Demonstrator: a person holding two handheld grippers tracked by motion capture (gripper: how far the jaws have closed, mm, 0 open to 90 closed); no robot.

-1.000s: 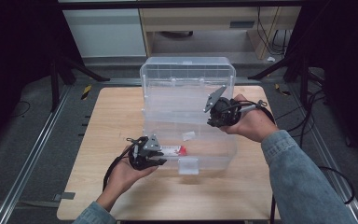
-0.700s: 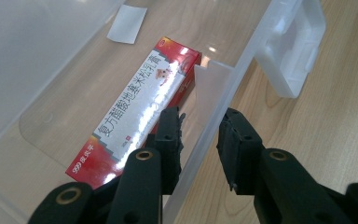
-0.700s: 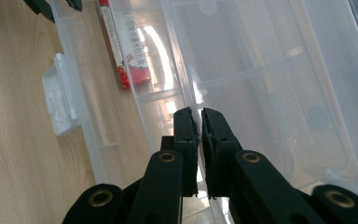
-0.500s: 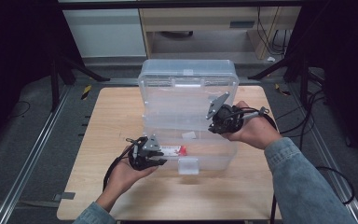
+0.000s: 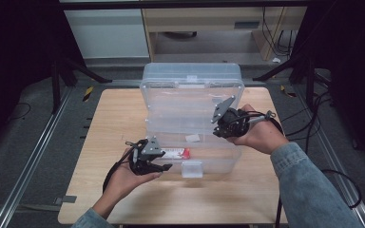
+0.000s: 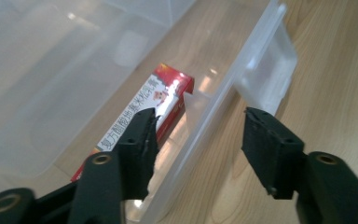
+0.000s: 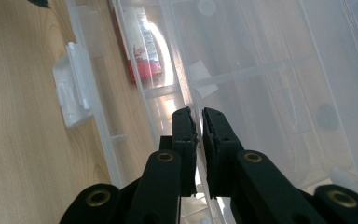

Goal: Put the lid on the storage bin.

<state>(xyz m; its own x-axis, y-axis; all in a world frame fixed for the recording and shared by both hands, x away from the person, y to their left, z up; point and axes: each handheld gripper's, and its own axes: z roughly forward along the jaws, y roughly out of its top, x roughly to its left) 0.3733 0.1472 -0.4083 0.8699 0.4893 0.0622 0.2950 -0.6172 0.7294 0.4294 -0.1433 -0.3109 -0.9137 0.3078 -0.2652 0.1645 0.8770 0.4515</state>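
A clear plastic storage box [image 5: 234, 156] stands on the wooden table with its lid [image 5: 190, 97] tilted forward over it. A red pack [image 5: 175, 153] lies inside along the front wall. My right gripper [image 5: 217, 128] is shut on the lid's right edge; the lid's rim [image 7: 193, 100] runs between its pads. My left gripper [image 5: 164, 166] is open at the box's front left. One jaw is inside above the red pack [image 6: 168, 88] and the other outside, so they straddle the front wall [image 6: 219, 100].
A clear latch tab [image 5: 192, 168] hangs on the box's front, also seen as the tab [image 6: 272, 65] past my left jaws. Bare wooden table [image 5: 119, 118] lies left of the box and in front of it. Dark stands and cables surround the table.
The lid has swung forward and down toward the box, and my right gripper has come down and left with it. My left gripper has stayed at the front wall.
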